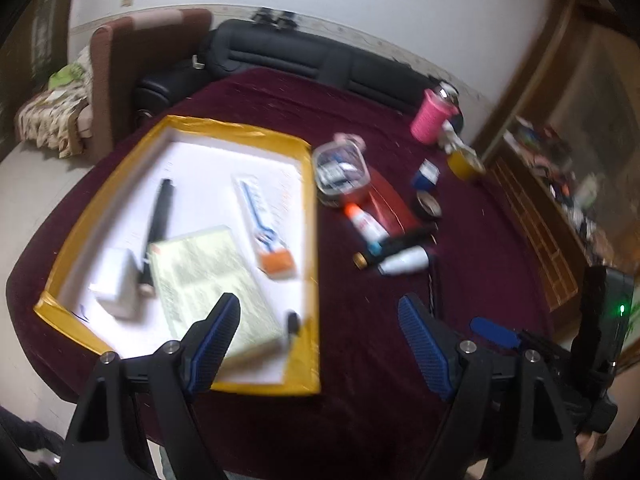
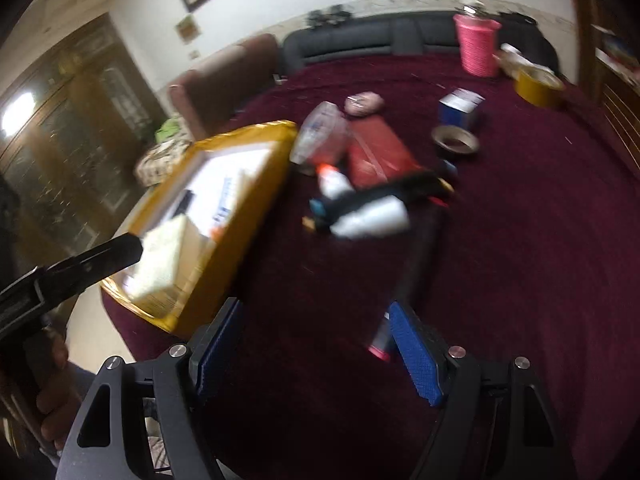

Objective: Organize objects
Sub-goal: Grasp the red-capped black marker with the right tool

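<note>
Left gripper (image 1: 320,344) and right gripper (image 2: 316,348): both spread, grasping nothing. Sorted: tray (image 1: 120,208) at frame left, pad (image 1: 208,276) inside. Awaiting sorting: glue (image 1: 366,224) at centre, beside tray.

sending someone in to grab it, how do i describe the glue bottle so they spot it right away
Find the yellow-rimmed tray on the maroon tablecloth. Just off its right edge is a pile of loose things beside a red packet. The glue bottle is the small white one lying there with an orange tip; the plain white bottle nearer the claws has none.
</note>
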`<move>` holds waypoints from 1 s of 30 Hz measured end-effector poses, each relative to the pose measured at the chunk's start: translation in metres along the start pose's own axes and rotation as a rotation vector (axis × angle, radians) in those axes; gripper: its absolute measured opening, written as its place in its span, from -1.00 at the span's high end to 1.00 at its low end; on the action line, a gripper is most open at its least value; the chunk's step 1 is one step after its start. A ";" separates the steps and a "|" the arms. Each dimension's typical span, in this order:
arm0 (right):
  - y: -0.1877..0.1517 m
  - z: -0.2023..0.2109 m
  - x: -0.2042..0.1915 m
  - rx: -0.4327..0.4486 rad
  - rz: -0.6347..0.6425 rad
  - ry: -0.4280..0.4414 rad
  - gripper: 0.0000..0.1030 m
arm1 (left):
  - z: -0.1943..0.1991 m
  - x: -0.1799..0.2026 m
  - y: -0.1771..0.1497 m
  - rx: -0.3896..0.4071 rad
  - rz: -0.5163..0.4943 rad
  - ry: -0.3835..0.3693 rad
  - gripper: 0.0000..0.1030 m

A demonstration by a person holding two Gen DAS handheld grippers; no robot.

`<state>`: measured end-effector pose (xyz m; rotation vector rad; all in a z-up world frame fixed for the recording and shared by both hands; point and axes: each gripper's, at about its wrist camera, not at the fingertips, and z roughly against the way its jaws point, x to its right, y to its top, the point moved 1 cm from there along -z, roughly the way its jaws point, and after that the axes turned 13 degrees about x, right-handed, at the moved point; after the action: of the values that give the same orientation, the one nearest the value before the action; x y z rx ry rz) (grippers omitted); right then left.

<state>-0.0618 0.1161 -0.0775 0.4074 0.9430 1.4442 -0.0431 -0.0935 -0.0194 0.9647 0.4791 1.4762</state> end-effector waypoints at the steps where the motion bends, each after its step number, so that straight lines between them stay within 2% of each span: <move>1: -0.003 0.001 0.006 -0.003 -0.012 -0.012 -0.55 | -0.002 0.009 -0.005 -0.010 -0.020 -0.008 -0.57; 9: -0.021 0.001 0.033 -0.040 -0.050 -0.077 -0.55 | -0.008 0.037 -0.025 -0.038 -0.088 -0.041 -0.57; 19: -0.020 -0.015 0.038 -0.075 -0.056 -0.112 -0.56 | -0.022 0.028 -0.029 -0.091 -0.062 -0.048 -0.57; 25: -0.020 -0.026 0.045 -0.100 -0.087 -0.123 -0.67 | -0.030 0.025 -0.028 -0.102 -0.053 -0.047 -0.58; 30: -0.021 -0.026 0.048 -0.082 -0.126 -0.079 -0.83 | -0.040 0.024 -0.026 -0.114 -0.040 -0.054 -0.58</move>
<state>-0.0744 0.1508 -0.1228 0.3362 0.8284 1.3375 -0.0563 -0.0568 -0.0556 0.8975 0.3698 1.4223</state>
